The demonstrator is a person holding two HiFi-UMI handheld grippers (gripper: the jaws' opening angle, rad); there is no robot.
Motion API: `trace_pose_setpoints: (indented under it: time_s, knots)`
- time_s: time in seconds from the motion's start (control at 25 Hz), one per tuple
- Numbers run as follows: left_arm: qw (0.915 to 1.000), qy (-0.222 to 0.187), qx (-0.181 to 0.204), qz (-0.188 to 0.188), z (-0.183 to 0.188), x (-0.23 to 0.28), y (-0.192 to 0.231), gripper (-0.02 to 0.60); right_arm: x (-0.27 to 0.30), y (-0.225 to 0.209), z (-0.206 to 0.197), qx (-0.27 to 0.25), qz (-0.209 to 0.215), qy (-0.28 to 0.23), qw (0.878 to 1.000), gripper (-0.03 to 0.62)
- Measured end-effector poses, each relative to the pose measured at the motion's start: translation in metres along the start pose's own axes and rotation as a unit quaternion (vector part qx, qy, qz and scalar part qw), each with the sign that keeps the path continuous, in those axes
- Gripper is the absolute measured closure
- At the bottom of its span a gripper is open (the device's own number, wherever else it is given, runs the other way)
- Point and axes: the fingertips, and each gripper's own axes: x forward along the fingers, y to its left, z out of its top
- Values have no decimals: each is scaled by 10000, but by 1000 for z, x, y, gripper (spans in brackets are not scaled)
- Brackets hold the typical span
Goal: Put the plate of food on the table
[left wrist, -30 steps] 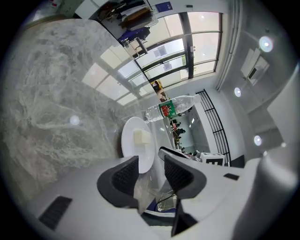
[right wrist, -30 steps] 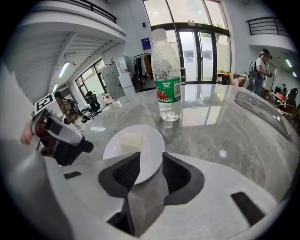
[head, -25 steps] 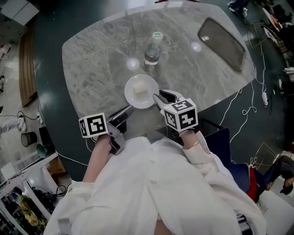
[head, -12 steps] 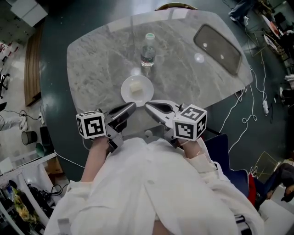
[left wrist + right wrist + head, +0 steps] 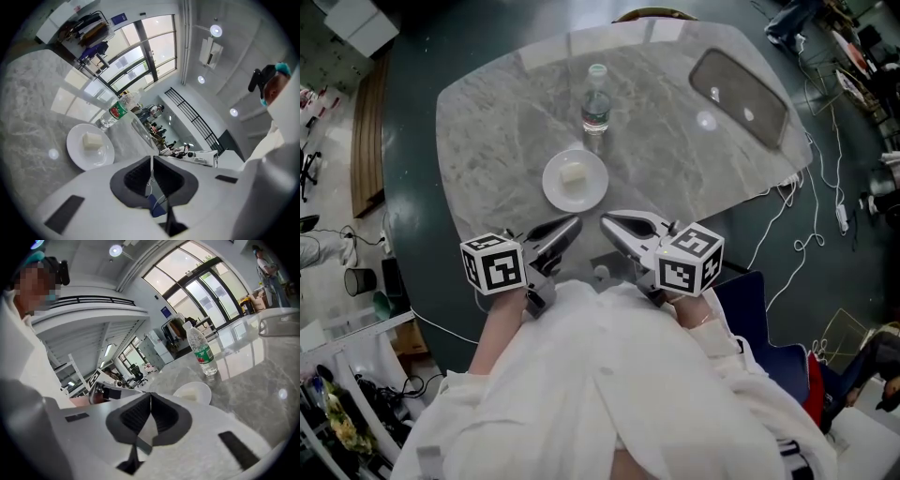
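The round white plate (image 5: 575, 180), carrying a pale block of food (image 5: 574, 174), sits on the grey marble table (image 5: 487, 122) near its front edge, while the left gripper (image 5: 570, 225) and right gripper (image 5: 607, 223) hover with jaws pressed together, empty.

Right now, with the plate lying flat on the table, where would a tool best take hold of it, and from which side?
Take the plate by its thin rim at the near edge, coming in low from that side. The food sits in the middle, so a rim pinch likely clears it; the bottle stands close behind the far edge and crowds that side.
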Motion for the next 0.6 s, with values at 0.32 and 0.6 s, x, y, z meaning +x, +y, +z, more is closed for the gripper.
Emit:
trace_pose_setpoints:
  time_s: [0.32, 0.6]
  knots:
    - [9997, 123, 79, 171, -10, -1, 2, 554, 0, 4, -6, -285, 68, 221, 9993, 591]
    - [9995, 127, 40, 282, -17, -7, 3, 554, 1, 7, -9, -540, 146, 434, 9975, 591]
